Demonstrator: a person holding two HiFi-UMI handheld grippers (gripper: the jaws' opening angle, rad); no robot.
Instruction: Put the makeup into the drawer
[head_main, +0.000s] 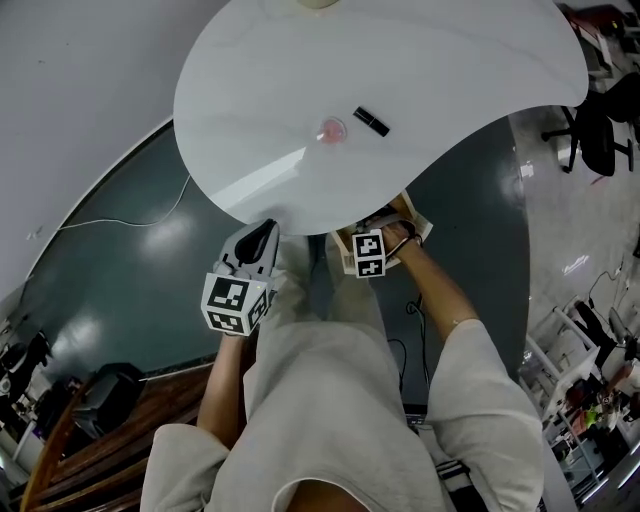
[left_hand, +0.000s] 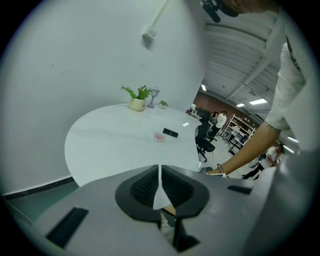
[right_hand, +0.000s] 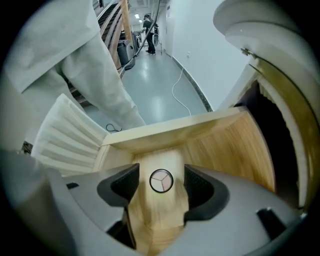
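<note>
**A:** Item: compact (right_hand: 161, 180). Location?

**B:** It lay on the drawer (right_hand: 235, 145) floor between your right gripper (right_hand: 161, 192)'s parted jaws, clear of both. Your left gripper (left_hand: 160, 187) was closed and empty.

**A:** Step?

**B:** Release looked complete. Next you needed to lift clear and fetch the pink pot (head_main: 331, 131) from the table (head_main: 450, 70).

Pale wood drawer (right_hand: 235, 145), glossy white table (head_main: 280, 90)
</note>
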